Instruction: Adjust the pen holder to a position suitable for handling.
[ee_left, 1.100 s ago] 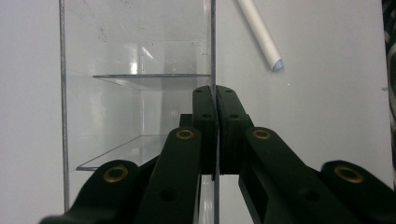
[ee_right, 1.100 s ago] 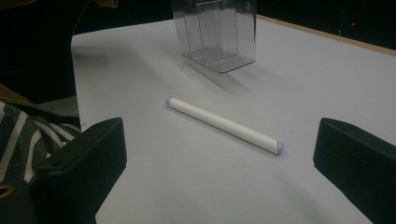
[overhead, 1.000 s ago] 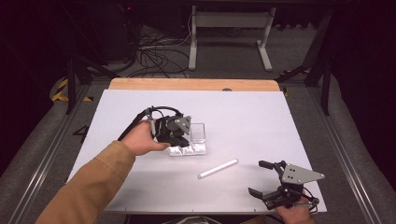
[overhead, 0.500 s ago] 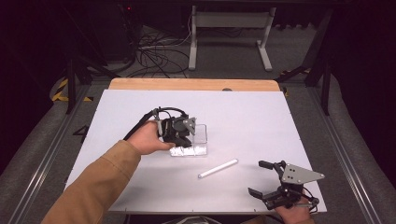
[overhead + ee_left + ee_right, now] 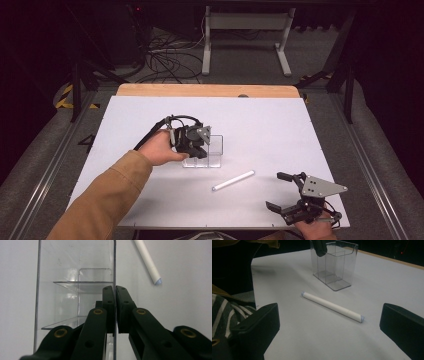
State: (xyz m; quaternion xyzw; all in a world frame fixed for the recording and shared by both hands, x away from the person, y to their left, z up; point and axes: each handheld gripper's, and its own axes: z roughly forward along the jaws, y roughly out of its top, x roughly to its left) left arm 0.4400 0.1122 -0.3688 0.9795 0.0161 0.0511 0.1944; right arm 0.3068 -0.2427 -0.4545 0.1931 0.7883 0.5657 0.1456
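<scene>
From the high view, the left tool point(image 5: 196, 146) gripped the clear holder point(image 5: 212, 149) at mid-table point(image 5: 280, 120), while the white tube point(image 5: 233, 180) lay just beside it, not yet loaded; a second earlier the holder stood slightly nearer the left edge. The left gripper view showed the jaws clamped on the holder's wall. In the right gripper view, the right tool point(image 5: 329, 327) gaped wide and empty, unmoved, facing the tube.
</scene>
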